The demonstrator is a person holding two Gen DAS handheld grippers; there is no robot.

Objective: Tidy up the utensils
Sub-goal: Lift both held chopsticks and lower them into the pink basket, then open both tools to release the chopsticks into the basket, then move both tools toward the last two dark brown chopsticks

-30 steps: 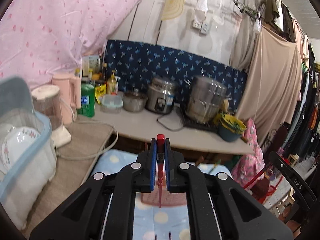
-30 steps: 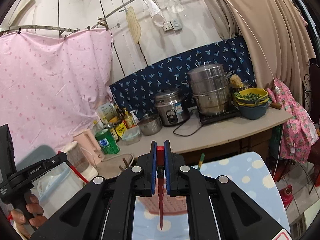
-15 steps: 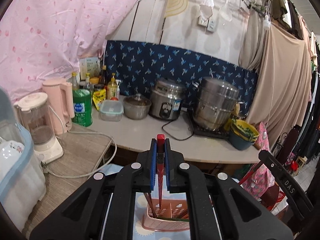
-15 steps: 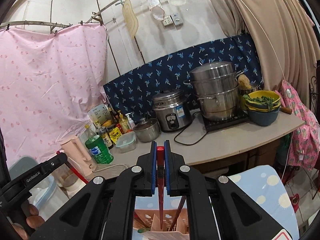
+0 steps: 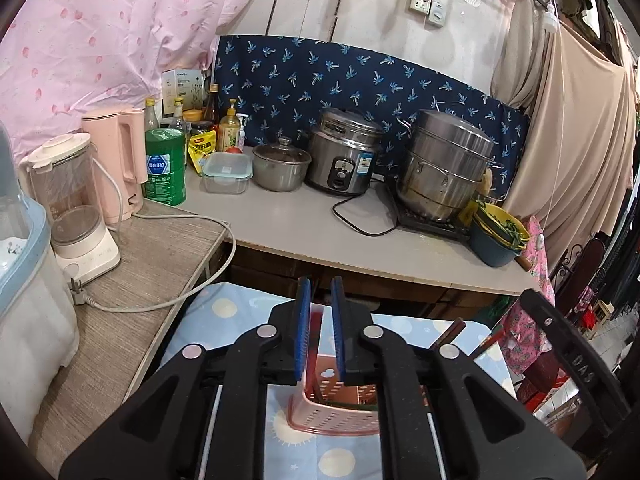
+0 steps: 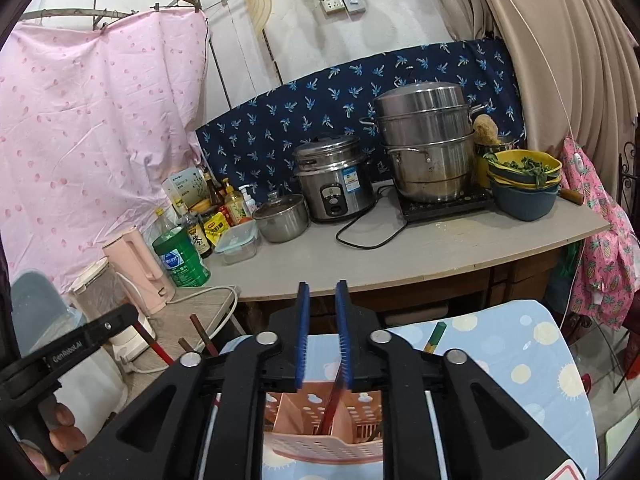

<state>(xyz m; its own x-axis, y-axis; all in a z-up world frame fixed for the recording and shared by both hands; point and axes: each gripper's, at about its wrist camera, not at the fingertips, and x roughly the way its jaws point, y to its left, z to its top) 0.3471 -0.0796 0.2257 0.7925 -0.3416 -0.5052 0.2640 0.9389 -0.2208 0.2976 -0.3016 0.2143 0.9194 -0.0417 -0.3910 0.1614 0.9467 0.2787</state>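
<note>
A pink perforated utensil basket (image 5: 334, 416) stands on the blue dotted tablecloth (image 5: 224, 308), right below both grippers; it also shows in the right wrist view (image 6: 320, 436). My left gripper (image 5: 320, 332) is open, with a red chopstick (image 5: 316, 320) standing loose between its blue pads, down in the basket. My right gripper (image 6: 323, 334) is open above the basket; a red chopstick (image 6: 334, 400) leans inside a compartment beneath it. More dark chopsticks (image 5: 448, 334) stick out of the basket. A green-tipped chopstick (image 6: 435, 336) lies on the cloth.
Behind the table runs a counter (image 5: 304, 224) with a rice cooker (image 5: 344, 160), steamer pot (image 5: 444, 168), small pot, bowls (image 5: 496, 236), bottles and a green can (image 5: 165, 168). At the left stand a blender (image 5: 76, 216), pink kettle and a plastic dish box (image 5: 24, 280).
Both grippers were shut on red chopsticks and have lowered over the basket. Both have now opened, and the chopsticks have dropped into the basket.
</note>
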